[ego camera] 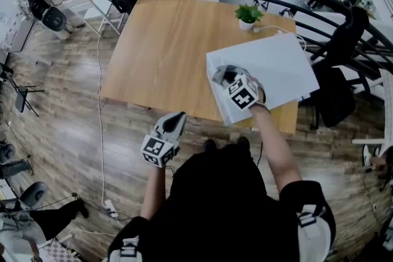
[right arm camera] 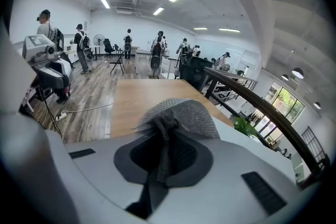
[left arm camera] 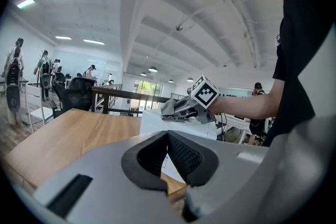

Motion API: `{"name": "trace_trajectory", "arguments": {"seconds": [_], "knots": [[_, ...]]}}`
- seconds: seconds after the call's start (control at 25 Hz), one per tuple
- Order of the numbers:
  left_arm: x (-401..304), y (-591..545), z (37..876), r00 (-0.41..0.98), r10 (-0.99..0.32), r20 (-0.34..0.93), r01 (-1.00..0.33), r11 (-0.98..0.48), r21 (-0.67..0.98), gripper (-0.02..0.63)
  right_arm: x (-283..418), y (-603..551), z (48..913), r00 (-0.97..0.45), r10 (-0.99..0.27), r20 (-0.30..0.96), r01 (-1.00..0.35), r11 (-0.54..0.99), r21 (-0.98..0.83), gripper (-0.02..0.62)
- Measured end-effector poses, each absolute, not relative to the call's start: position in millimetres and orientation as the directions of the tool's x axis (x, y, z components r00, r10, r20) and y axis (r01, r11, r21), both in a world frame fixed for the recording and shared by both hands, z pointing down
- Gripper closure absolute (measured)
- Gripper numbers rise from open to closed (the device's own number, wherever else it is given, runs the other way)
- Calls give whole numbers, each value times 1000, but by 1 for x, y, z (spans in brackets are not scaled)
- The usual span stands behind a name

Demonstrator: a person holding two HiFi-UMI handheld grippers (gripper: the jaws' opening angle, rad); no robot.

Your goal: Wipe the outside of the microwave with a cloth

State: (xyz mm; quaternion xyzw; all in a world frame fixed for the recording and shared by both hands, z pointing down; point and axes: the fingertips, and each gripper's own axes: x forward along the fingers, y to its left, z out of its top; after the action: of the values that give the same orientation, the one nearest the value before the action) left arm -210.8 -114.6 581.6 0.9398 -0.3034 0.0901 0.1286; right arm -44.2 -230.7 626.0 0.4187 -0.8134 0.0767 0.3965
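Right gripper [ego camera: 230, 78] clamped on grey cloth [right arm camera: 181, 113], pressed to the top of the white microwave [ego camera: 273, 67] at center right, probably to wipe it. Left gripper [ego camera: 177, 119] jaws together, empty, held low off the table [ego camera: 159, 46], clear of the wiping.

— Is any text, brand, number or sign recorded?

— None can be read. Only black-and-white square markers are noted on the cubes of the left gripper [ego camera: 177, 116] and the right gripper [ego camera: 224, 75]. No letters or digits are made out in them.

— And elsewhere?

— No legible print is found on the microwave [ego camera: 276, 67] or on the cloth [right arm camera: 181, 115] clamped in the right gripper.
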Motion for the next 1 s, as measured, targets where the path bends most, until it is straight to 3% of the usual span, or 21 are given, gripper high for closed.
{"name": "trace_trajectory", "arguments": {"seconds": [0.64,1.0], "knots": [[-223,-103,579,787,-566,244,-611,-769,190,604,-37,-246,623,-305,-645,701,-740,623,252,578],[-218,-102,571,768,-588,253,-636,-747,193,604,-38,-247,627,-369,-610,702,-719,665,200,578]]}}
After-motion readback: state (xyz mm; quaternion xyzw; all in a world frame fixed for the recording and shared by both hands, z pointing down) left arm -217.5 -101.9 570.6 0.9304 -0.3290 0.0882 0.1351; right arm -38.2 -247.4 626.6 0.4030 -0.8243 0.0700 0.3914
